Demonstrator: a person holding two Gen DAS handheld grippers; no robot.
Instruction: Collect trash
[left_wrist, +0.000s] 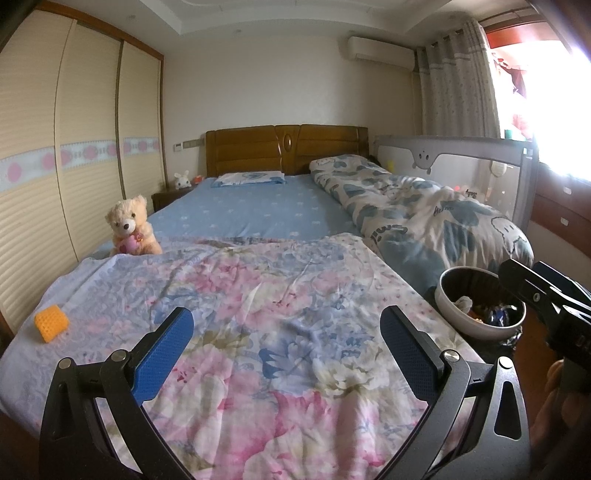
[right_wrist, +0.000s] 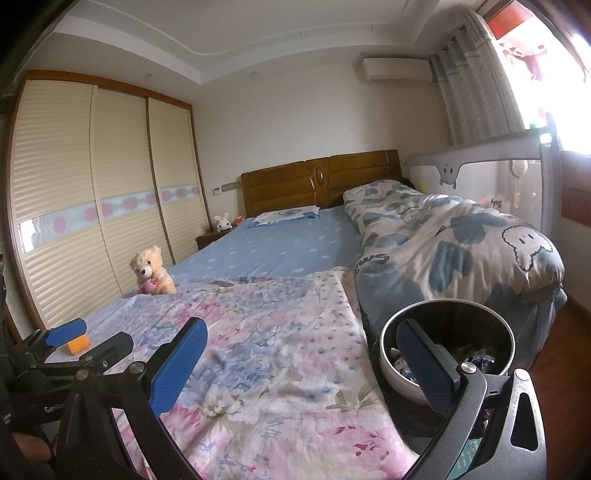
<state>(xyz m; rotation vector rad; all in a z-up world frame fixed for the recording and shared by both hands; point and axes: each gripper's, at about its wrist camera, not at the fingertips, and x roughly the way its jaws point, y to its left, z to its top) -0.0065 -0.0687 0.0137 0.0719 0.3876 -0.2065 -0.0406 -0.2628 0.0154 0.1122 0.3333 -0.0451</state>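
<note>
One piece of trash was left on the bed: an orange mesh-textured block (left_wrist: 51, 323) on the floral sheet (left_wrist: 280, 332) near its left edge, long axis running roughly across the bed and tilted slightly. Left gripper (left_wrist: 284, 354) hovered over the sheet, jaws spread wide, empty. Right gripper (right_wrist: 306, 365) was likewise wide and empty, its right finger in front of the trash bin (right_wrist: 399, 384). Bin stood off the sheet's right edge, wrappers inside. Teddy bear (left_wrist: 131, 230) sat upright further up the left edge.
</note>
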